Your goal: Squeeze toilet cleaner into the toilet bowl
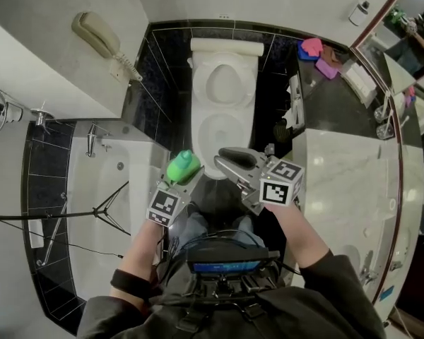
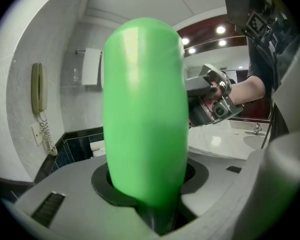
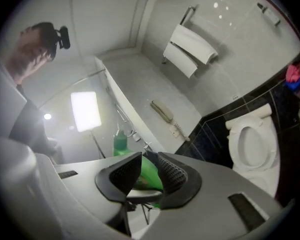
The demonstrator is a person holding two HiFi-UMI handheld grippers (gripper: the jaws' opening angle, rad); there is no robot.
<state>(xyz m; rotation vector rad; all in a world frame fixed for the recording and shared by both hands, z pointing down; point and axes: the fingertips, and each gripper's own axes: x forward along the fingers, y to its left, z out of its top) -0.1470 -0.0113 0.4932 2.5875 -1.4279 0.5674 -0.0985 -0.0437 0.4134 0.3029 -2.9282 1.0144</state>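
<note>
A bright green toilet cleaner bottle (image 1: pixel 183 166) is held in my left gripper (image 1: pixel 184 175), which is shut on it. In the left gripper view the bottle (image 2: pixel 145 114) stands upright between the jaws and fills the middle. My right gripper (image 1: pixel 227 162) hovers just right of the bottle, near its top, pointing roughly level. Its black ribbed jaws stand apart with nothing between them (image 3: pixel 149 161); part of the green bottle (image 3: pixel 150 178) shows behind the gap. The white toilet (image 1: pixel 223 129), its lid raised, lies straight ahead beyond both grippers and appears as well in the right gripper view (image 3: pixel 252 146).
A bathtub (image 1: pixel 92 189) runs along the left, with a wall phone (image 1: pixel 99 37) above it. A marble counter (image 1: pixel 346 182) with a sink stands at the right, pink and purple cloths (image 1: pixel 316 51) at its far end. Dark tiles flank the toilet. Towels (image 3: pixel 190 49) hang on the wall.
</note>
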